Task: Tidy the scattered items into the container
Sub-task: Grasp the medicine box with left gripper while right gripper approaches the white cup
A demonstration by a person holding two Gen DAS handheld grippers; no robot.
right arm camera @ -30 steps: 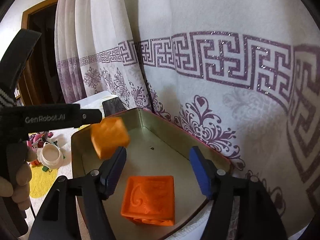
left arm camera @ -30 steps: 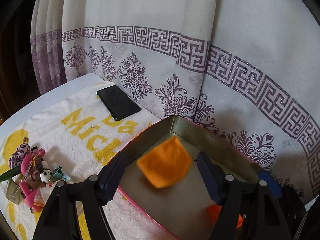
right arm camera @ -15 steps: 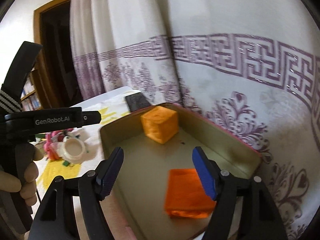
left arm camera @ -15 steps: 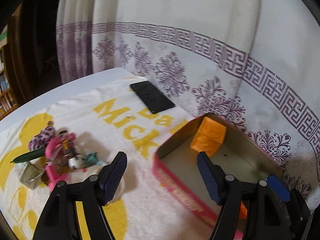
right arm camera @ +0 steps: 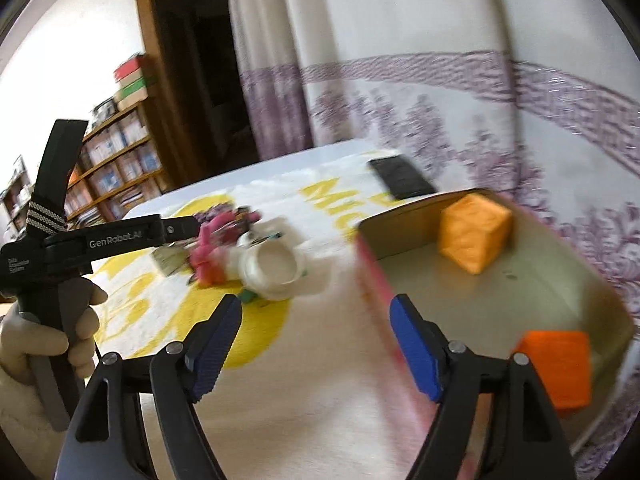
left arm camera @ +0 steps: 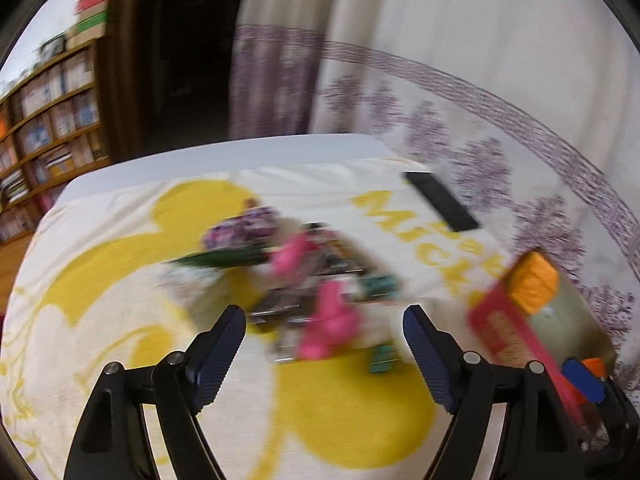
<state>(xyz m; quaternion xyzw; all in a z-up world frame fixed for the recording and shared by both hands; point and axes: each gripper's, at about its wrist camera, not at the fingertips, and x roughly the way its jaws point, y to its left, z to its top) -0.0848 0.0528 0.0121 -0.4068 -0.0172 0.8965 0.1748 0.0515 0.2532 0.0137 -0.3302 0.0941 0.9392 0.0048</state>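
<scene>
A: Both grippers seen spread, nothing held. L gripper aimed at clutter pile, just ahead.
B: Noted. Tin lies right; R gripper farther from pile.

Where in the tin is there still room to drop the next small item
The tin has bare floor in the middle, between the light orange cube at its far end and the darker orange cube near the right gripper. The clutter pile on the towel is crowded.
</scene>
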